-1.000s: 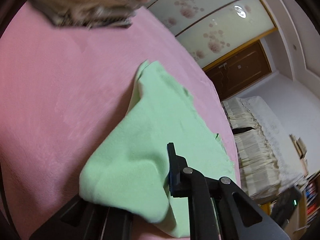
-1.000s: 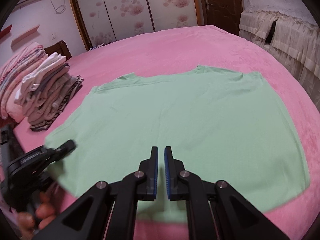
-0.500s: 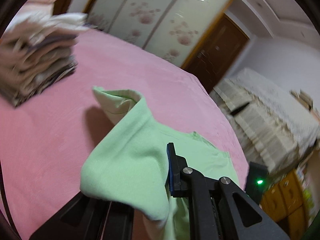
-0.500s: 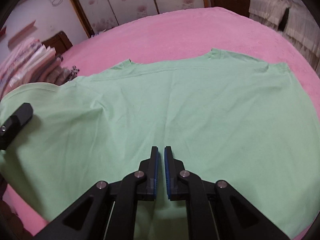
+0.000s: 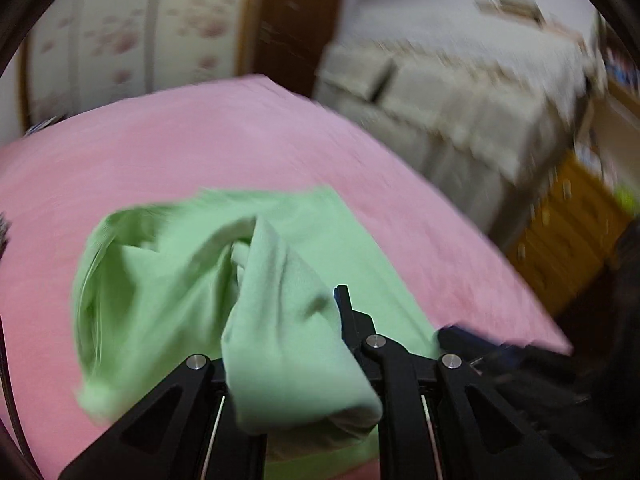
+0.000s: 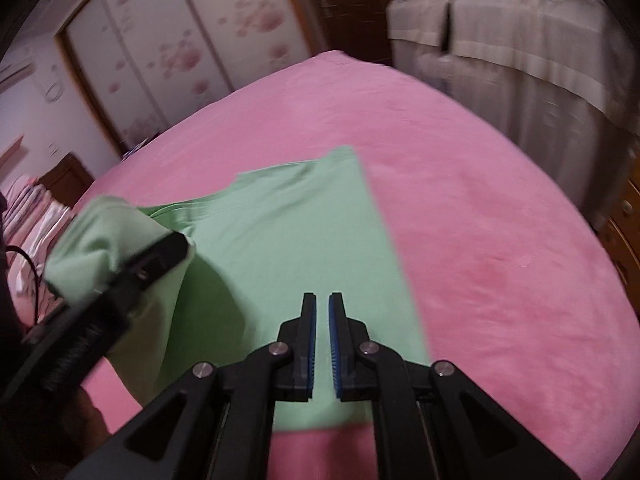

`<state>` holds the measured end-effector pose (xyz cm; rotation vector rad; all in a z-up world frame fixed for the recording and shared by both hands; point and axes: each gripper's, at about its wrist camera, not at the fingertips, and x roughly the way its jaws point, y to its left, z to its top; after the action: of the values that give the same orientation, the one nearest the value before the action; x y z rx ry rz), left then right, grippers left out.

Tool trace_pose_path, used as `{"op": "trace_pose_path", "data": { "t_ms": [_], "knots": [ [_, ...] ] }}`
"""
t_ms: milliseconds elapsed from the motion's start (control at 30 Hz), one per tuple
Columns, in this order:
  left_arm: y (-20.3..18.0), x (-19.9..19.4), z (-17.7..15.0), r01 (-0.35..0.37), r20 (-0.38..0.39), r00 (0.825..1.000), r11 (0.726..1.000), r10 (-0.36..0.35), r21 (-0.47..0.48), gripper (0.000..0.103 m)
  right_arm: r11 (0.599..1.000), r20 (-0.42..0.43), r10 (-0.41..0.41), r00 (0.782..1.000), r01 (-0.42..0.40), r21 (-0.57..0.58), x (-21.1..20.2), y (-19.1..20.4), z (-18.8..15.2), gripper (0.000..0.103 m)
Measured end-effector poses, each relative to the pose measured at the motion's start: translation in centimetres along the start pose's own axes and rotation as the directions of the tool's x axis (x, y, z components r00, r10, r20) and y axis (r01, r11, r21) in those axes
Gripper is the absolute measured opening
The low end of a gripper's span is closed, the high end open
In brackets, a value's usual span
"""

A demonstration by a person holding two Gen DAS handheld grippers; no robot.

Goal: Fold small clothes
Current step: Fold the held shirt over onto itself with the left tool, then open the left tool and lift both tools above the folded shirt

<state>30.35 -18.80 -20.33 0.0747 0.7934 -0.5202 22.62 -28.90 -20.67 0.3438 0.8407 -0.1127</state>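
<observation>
Left gripper point(image 5: 304, 320) clamps green shirt point(image 5: 168, 280); right gripper point(image 6: 322, 312) nearly closed.

no readable text, labels or numbers — views blurred, nothing legible anywhere

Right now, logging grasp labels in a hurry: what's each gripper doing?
Left gripper: closed on a bunched edge of the green shirt, lifted off the bed.
Right gripper: nearly closed, nothing visible between the pads, above the shirt.
</observation>
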Motion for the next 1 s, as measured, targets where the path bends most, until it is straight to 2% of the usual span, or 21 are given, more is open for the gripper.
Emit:
{"op": "trace_pose_path", "data": {
  "t_ms": [133,233,300,400,500,633,733,867,1000],
  "knots": [
    [-3.0,4.1,-1.3,-0.032,-0.104,0.994,0.997,0.040,0.075,0.012,0.996,0.001,-0.041,0.999,0.041,0.075,-1.4,-4.3,-1.2,0.006],
    [-4.0,5.2,-1.6,-0.034,-0.130,0.991,0.998,0.041,0.057,0.029,0.993,-0.008,-0.053,0.999,0.053,0.103,-1.7,-6.0,-1.8,0.006],
    [-4.4,5.3,-1.5,-0.011,-0.135,0.991,0.999,0.017,0.038,0.050,0.991,-0.014,-0.051,0.999,0.052,0.122,-1.6,-6.8,-2.1,0.006],
    [-5.4,5.3,-1.3,0.011,-0.136,0.991,1.000,-0.007,0.028,0.067,0.989,-0.019,-0.042,0.999,0.045,0.138,-1.4,-7.6,-2.5,0.006],
    [-5.4,5.4,-1.1,0.028,-0.142,0.989,1.000,-0.028,0.003,0.069,0.989,-0.018,-0.027,0.999,0.029,0.144,-1.4,-7.7,-2.7,0.007],
    [-4.3,4.4,-0.6,0.128,-0.148,0.978,0.984,-0.146,-0.125,0.070,0.992,-0.002,-0.013,1.000,0.013,0.124,-1.8,-7.5,-2.3,0.006],
    [-3.4,3.3,-0.1,0.179,-0.142,0.967,0.961,-0.211,-0.211,0.070,0.994,0.010,-0.007,1.000,0.005,0.113,-2.3,-7.3,-2.3,0.006],
    [-2.2,1.0,0.6,0.222,-0.113,0.959,0.936,-0.261,-0.275,0.070,0.995,0.032,0.004,0.999,-0.008,0.102,-3.2,-7.1,-1.9,0.006],
    [0.6,-3.0,1.3,0.261,-0.034,0.956,0.900,-0.291,-0.349,0.070,0.998,0.045,0.022,0.999,-0.024,0.051,-4.0,-6.1,-1.5,0.006]
  ]
}}
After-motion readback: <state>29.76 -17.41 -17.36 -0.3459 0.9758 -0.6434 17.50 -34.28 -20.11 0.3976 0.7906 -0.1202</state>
